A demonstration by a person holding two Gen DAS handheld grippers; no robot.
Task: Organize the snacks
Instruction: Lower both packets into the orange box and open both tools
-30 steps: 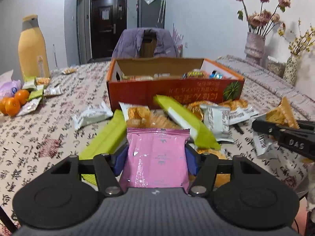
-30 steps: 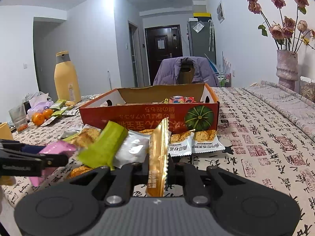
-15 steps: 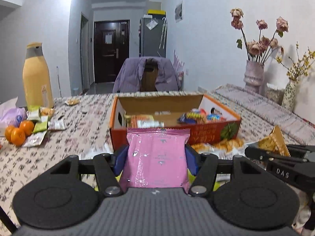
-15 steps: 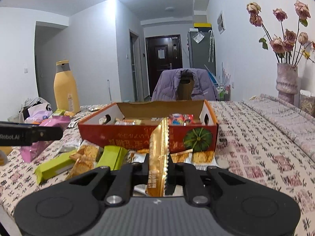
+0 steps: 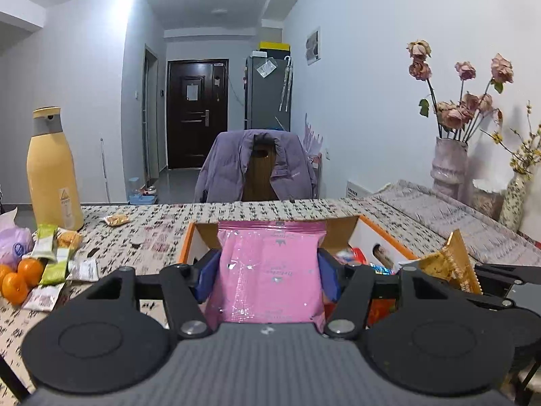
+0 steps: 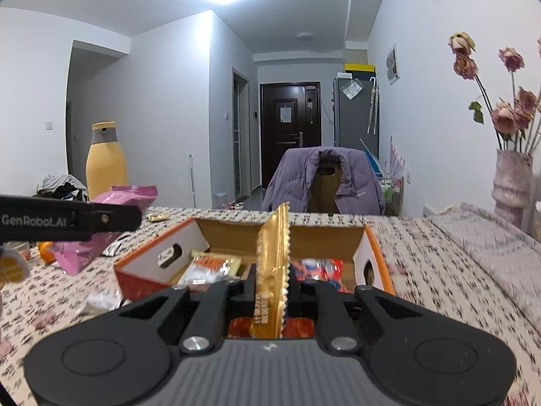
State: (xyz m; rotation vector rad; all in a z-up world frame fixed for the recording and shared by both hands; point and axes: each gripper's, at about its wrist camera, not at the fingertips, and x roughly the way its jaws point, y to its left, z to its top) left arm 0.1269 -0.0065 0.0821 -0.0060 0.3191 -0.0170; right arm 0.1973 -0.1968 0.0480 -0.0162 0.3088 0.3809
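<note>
My left gripper [image 5: 267,270] is shut on a pink snack packet [image 5: 268,270], held upright above the near edge of the orange cardboard box [image 5: 382,237]. My right gripper [image 6: 272,280] is shut on a gold snack packet [image 6: 274,264], held edge-on over the box [image 6: 152,253], which holds several snacks [image 6: 213,267]. The pink packet [image 6: 101,230] and left gripper show at the left of the right wrist view. The gold packet [image 5: 449,264] shows at the right of the left wrist view.
A tall yellow bottle [image 5: 52,172], tangerines [image 5: 20,274] and small packets [image 5: 50,257] lie on the patterned tablecloth at the left. Vases with dried flowers [image 5: 449,165] stand at the right. A chair with a purple jacket [image 5: 257,169] stands behind the table.
Both grippers have risen and moved forward with their packets, from the loose snack pile in front of the box to over the box.
</note>
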